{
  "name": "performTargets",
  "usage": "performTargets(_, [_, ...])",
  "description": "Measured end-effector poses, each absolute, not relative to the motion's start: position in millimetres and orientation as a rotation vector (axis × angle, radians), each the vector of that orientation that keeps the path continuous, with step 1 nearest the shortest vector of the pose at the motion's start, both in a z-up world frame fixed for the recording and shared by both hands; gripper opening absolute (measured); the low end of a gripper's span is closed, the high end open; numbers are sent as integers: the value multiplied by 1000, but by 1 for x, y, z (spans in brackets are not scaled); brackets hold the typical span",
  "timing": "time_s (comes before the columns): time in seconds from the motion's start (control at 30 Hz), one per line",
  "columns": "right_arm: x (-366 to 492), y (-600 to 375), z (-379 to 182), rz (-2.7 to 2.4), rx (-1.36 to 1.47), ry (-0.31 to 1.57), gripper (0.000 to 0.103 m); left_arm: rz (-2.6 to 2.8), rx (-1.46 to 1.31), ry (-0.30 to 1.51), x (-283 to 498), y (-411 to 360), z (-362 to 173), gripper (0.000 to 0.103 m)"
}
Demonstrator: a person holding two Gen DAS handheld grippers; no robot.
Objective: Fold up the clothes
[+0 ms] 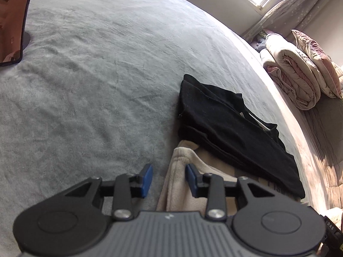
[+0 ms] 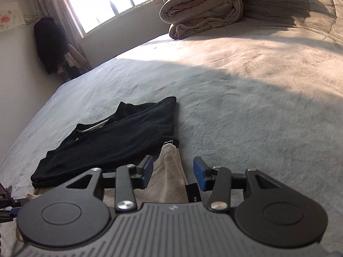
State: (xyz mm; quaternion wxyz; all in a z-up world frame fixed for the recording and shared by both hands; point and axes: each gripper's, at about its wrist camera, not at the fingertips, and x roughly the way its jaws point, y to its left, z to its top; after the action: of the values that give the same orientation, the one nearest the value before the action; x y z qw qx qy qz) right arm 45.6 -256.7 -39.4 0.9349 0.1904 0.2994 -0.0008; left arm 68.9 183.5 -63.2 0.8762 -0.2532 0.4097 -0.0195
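A wide bed (image 1: 96,64) under a grey fleece cover fills both wrist views, its far side lit by sun from a window (image 2: 107,2). A rolled beige quilt (image 2: 203,8) lies at the sunlit far end of the bed, with a pinkish pillow (image 1: 315,57) leaning behind it in the left wrist view. Dark clothing (image 2: 50,45) hangs in the room corner beside the curtain, well apart from the work area.

On the near part of the bed lies a folded black garment (image 1: 231,128), a pale strip showing at its neck opening. It rests partly over a cream fleece garment (image 1: 182,184), which lies flat on the cover nearest both cameras. A black label (image 2: 193,192) sits at the cream garment's edge in the right wrist view.

The left gripper (image 1: 169,177) hovers just over the cream garment's left border. Its blue pads (image 1: 146,180) stand a little apart with only the fabric's edge beneath the gap, and nothing is clamped. The right gripper (image 2: 173,173) stands noticeably wider, its pads (image 2: 199,175) straddling a raised corner of the cream garment without pressing on it. The black garment lies just beyond and to the left of this gripper. Part of the other gripper (image 2: 8,201) shows at the left edge of the right wrist view. Nothing stands between either gripper and the cream garment.
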Motion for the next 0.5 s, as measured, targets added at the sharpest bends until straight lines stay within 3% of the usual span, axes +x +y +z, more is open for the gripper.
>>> performTargets(0.03, [45, -256, -44, 2, 376, 596, 46, -53, -529, 837, 67, 184, -64, 13])
performTargets(0.07, [44, -255, -47, 4, 361, 578, 38, -56, -527, 816, 64, 183, -64, 9])
performTargets(0.1, [42, -254, -50, 2, 345, 563, 28, -58, -524, 795, 61, 181, -64, 9])
performTargets(0.13, [40, -251, -52, -5, 325, 549, 11, -59, -503, 767, 58, 179, -62, 8])
performTargets(0.33, [21, -241, -46, -47, 232, 417, 9, -72, -371, 553, 28, 165, -49, 8])
performTargets(0.5, [28, -240, -53, -70, 216, 437, 9, 2, -309, 627, 39, 159, -65, 9])
